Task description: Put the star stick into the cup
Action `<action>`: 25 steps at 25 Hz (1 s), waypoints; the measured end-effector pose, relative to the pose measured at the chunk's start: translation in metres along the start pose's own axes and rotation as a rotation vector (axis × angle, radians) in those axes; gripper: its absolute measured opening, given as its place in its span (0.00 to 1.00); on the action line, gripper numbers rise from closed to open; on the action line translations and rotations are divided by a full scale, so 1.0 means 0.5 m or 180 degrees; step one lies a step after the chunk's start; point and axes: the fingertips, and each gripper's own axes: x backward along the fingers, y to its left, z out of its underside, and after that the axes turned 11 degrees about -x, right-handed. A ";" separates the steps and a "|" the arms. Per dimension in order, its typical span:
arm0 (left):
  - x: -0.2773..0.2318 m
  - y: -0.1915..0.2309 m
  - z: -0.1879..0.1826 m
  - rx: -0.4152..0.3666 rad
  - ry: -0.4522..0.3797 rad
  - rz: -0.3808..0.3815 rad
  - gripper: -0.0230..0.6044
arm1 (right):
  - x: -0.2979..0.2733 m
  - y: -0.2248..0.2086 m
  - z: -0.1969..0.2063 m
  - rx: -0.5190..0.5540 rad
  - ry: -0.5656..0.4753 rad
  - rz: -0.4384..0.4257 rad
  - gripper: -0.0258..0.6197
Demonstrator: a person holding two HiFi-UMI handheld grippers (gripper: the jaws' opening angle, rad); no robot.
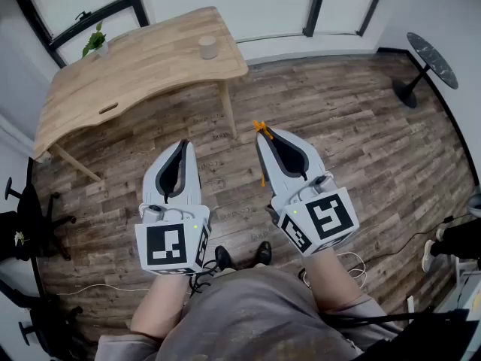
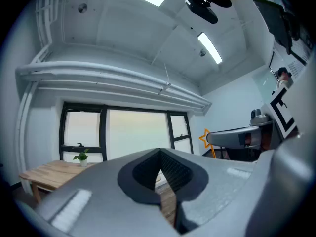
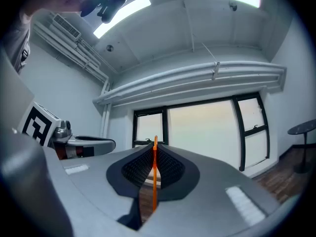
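**Star stick clamped in right gripper, well apart from the cup**

The orange star stick (image 1: 261, 129) is pinched between the jaws of the right gripper (image 1: 266, 135). Its star pokes past the tips, and the right gripper view shows the shaft running upright between the pads. At its 9 o'clock, the left gripper (image 1: 183, 147) has its jaws together on nothing. The cup (image 1: 208, 47) stands at 11 o'clock on the wooden table (image 1: 135, 66), with a potted plant (image 1: 95, 42) further left.

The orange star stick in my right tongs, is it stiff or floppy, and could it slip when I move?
Likely light and fairly stiff: the thin orange star stick runs straight through the shut right tongs with no visible droop. It may pivot or slip, since only a narrow shaft is pinched and its star head pokes past the tips.
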 end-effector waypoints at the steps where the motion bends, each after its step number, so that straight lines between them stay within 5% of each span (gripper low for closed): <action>1: -0.005 -0.004 -0.001 -0.0004 -0.0001 -0.0002 0.04 | 0.001 -0.006 -0.001 -0.0001 0.0001 -0.0002 0.11; 17: -0.084 -0.118 -0.018 -0.0077 0.0054 -0.0006 0.04 | 0.034 -0.138 -0.022 -0.0111 -0.0047 -0.0128 0.11; 25: -0.144 -0.098 0.033 -0.0060 0.0205 -0.0011 0.04 | -0.032 -0.175 0.008 -0.0273 0.0046 -0.0195 0.11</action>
